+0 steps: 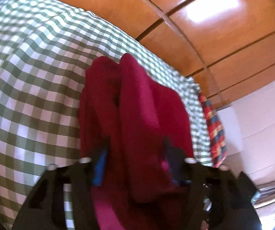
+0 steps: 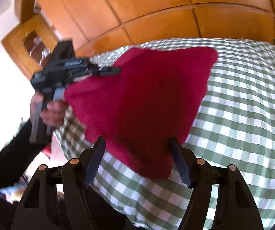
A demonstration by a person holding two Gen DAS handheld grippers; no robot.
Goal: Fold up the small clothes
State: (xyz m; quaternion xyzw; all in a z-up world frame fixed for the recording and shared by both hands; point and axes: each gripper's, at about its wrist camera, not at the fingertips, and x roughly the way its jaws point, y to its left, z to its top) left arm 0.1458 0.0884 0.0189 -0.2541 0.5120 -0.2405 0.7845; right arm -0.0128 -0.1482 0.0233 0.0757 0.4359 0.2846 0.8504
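A dark red cloth (image 1: 137, 99) is bunched in thick folds between the fingers of my left gripper (image 1: 135, 147), which is shut on it. In the right wrist view the same red cloth (image 2: 147, 88) spreads as a wide sheet over the green-and-white checked bed cover (image 2: 242, 105). Its left edge is lifted by the left gripper (image 2: 114, 71), which a hand (image 2: 53, 113) in a black sleeve holds. My right gripper (image 2: 138, 143) stands open, its fingers on either side of the cloth's near corner, and the pads do not press on it.
The checked cover (image 1: 32, 76) fills the left of the left wrist view. A multicoloured plaid cloth (image 1: 214, 130) hangs at its right edge. Orange wooden wardrobe doors (image 2: 156, 9) stand behind the bed, and a wooden shelf unit (image 2: 28, 44) stands at the left.
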